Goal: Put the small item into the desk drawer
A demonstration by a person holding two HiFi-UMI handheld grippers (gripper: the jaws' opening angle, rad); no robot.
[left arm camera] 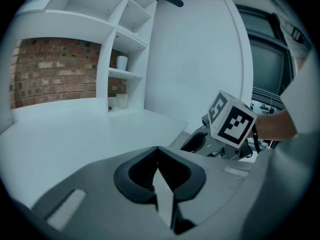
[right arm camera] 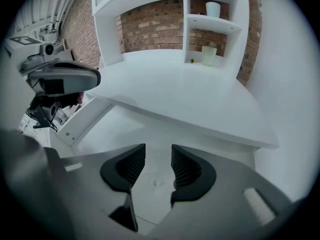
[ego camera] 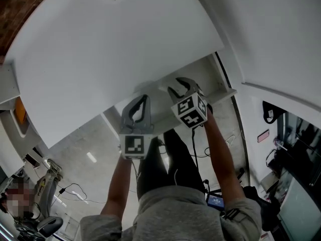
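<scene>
The white desk has its drawer pulled out under the front edge, and the white drawer floor shows in the right gripper view. My right gripper hangs over the drawer, open, with nothing between its ribbed pads. A tiny reddish speck lies by the right jaw's base, too small to identify. In the head view my right gripper points at the desk edge. My left gripper sits just to its left. Its jaws meet at the tips with nothing in them.
A white shelf unit against a brick wall stands at the back of the desk, with a cup and a beaker on its shelves. A white wall closes the right side. Cables lie on the floor below.
</scene>
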